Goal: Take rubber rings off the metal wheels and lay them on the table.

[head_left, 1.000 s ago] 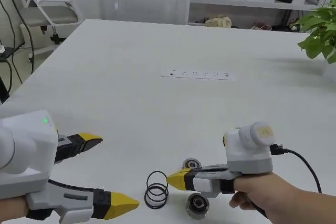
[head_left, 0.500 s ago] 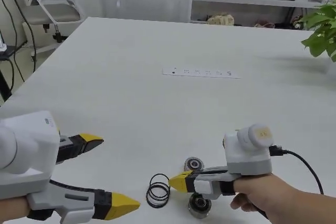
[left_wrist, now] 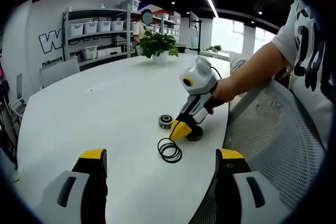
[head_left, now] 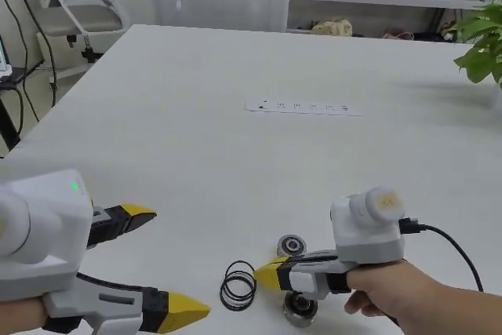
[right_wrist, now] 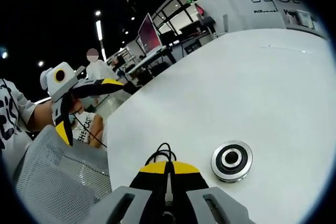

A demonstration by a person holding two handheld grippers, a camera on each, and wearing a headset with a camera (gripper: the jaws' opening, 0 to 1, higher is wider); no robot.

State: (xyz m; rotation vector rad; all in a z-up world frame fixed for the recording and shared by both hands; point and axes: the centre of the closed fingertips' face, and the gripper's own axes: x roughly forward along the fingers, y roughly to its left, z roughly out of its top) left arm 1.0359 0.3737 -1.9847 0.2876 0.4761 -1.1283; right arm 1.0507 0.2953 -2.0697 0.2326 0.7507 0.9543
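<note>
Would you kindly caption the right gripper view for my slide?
Shut right claw beside a metal wheel, rubber rings ahead.

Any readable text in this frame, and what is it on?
"W": large letter on the back wall; the rest of the word is hidden.
Smaller line under it: too blurred to read.
Markings on the power strip: too small to read.
Print on the white shirt: unreadable.

Yellow-tipped grey left claw [head_left: 169, 263], right claw [head_left: 267, 272]; black cable [head_left: 451, 245]

big letter "W" on wall [left_wrist: 30, 29], rest unreadable
</note>
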